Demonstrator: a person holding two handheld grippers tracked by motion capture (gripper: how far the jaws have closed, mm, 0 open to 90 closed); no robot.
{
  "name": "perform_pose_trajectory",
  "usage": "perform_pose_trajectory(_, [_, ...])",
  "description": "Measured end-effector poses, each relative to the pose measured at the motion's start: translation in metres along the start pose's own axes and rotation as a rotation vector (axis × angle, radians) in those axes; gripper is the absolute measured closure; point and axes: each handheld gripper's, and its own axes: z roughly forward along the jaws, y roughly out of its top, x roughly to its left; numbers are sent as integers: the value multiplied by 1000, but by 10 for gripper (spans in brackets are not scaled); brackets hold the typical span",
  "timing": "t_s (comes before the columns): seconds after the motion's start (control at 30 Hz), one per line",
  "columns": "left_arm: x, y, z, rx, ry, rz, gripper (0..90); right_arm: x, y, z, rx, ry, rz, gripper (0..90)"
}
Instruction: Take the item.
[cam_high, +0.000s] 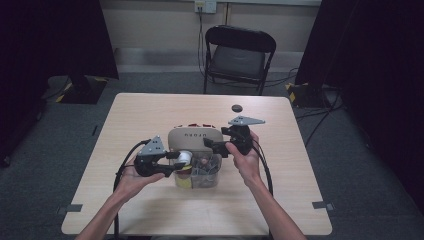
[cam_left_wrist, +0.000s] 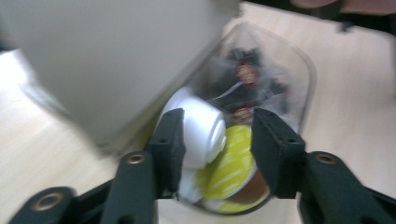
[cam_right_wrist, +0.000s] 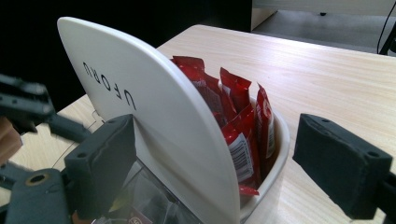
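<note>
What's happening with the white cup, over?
Left hand-held gripper open around white cup, over clear box. Right hand-held gripper open, straddling raised lid. Red sachets behind lid. Nothing blocking.

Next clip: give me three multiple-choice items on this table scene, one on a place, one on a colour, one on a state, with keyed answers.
1. Where are the red sachets?
A. in the box's far compartment behind the raised lid
B. loose on the table
C. on the chair

2. What colour is the small cup at the left gripper?
A. blue
B. white
C. black

3. How is the box lid?
A. lying flat and shut
B. removed and on the floor
C. raised upright

Answers: 1 A, packets stand behind the lid; 2 B, the left gripper view shows it white; 3 C, it stands on edge.
</note>
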Motion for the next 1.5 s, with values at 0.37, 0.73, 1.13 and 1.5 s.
perform_pose_trajectory(0.37, [-2,0,1,-26,60,9,355,-1,-1,-2,0,-2,1,131])
perform_pose_trajectory(0.73, [-4,-2,13,32,55,45,432,-1,-1,-1,2,3,2,131])
perform_pose_trajectory(1.13, [1,0,17,57,28,40,520,0,-1,0,4,5,3,130])
perform_pose_trajectory(1.5, [2,1,15,55,3,27,545,1,-1,3,7,6,1,120])
